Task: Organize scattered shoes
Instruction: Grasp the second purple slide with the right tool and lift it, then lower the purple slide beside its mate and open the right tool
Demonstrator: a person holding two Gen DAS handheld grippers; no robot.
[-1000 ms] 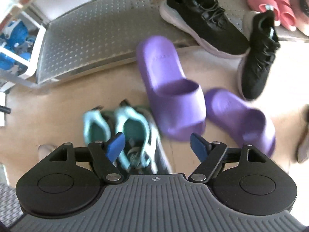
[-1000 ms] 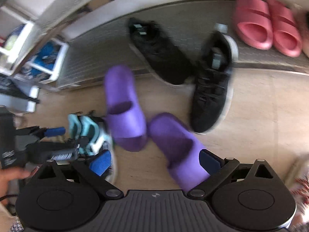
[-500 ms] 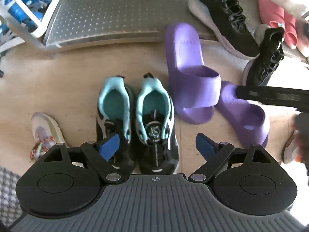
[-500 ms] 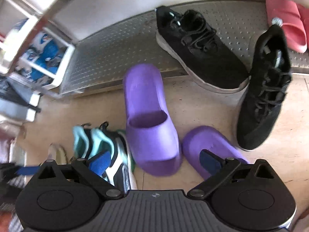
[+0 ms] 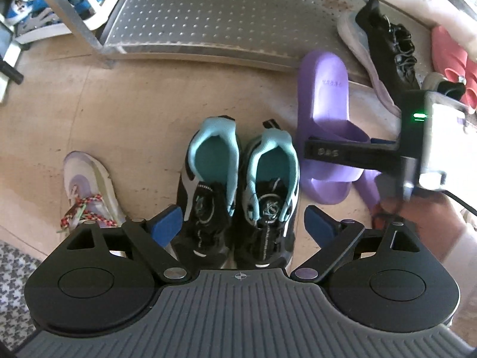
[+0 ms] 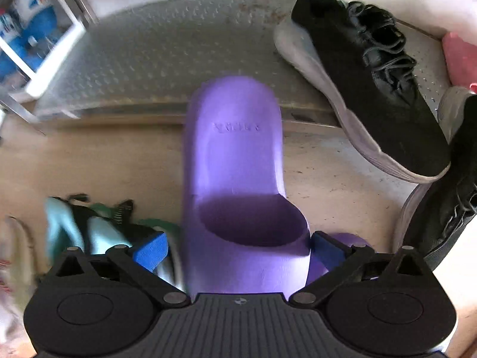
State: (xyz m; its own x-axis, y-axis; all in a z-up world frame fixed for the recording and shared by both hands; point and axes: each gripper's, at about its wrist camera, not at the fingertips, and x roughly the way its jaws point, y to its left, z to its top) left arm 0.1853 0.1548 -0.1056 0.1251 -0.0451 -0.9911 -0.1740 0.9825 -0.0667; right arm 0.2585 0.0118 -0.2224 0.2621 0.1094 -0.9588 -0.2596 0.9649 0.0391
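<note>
A pair of black and teal sneakers [image 5: 238, 185] stands side by side on the tan floor, toes toward me. My left gripper [image 5: 243, 228] hangs open straight above them, one blue pad at each outer side of the pair, neither pressing. To their right lies a purple slide [image 6: 235, 155]. My right gripper [image 6: 238, 250] is open and straddles its strap, the right pad close beside it. The second purple slide [image 6: 351, 238] peeks out behind that pad. In the left wrist view the right gripper's finger crosses the purple slide [image 5: 325, 101].
A perforated metal platform [image 5: 223, 15] runs along the back, bearing one black sneaker [image 6: 372, 89] and pink slides [image 5: 450, 56]. Another black sneaker [image 6: 447, 203] leans off its edge. A pale lavender sneaker [image 5: 89, 188] lies left. A white rack [image 5: 44, 0] stands far left.
My left gripper has shifted until the teal pair sits centred between its fingers. The right gripper has dropped and slid left from the second slide onto the first purple slide.
</note>
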